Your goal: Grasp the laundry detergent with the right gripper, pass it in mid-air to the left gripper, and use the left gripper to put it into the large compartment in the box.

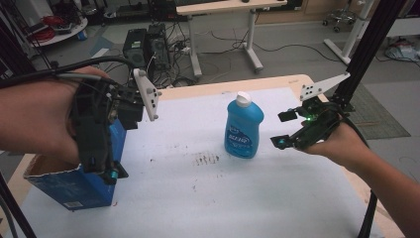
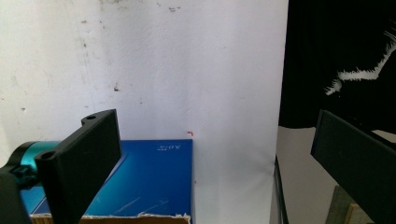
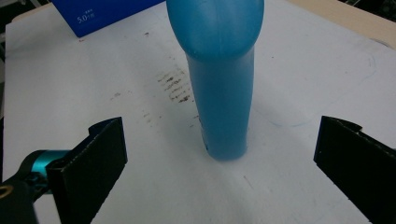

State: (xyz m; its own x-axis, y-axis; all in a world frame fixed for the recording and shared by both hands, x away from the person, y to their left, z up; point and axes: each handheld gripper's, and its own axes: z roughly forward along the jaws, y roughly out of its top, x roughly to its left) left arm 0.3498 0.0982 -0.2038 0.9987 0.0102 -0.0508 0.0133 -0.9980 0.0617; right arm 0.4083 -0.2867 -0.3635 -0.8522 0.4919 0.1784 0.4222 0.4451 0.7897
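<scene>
From above, a blue bottle (image 1: 243, 126) with a white cap stands upright near the middle of the white table (image 1: 198, 198). The right gripper (image 1: 286, 129) hangs just to its right, jaws spread wide and holding nothing. At the near left edge, the left gripper (image 1: 115, 173) hovers over an open blue box (image 1: 74, 186).

Along the left gripper (image 2: 205, 158), the jaws stand far apart, empty, with the box (image 2: 154, 182) below between them.

Along the right gripper (image 3: 219, 163), the bottle (image 3: 222, 84) stands close ahead between the wide-open jaws, touching neither. The box (image 3: 102, 14) sits at the far left.
</scene>
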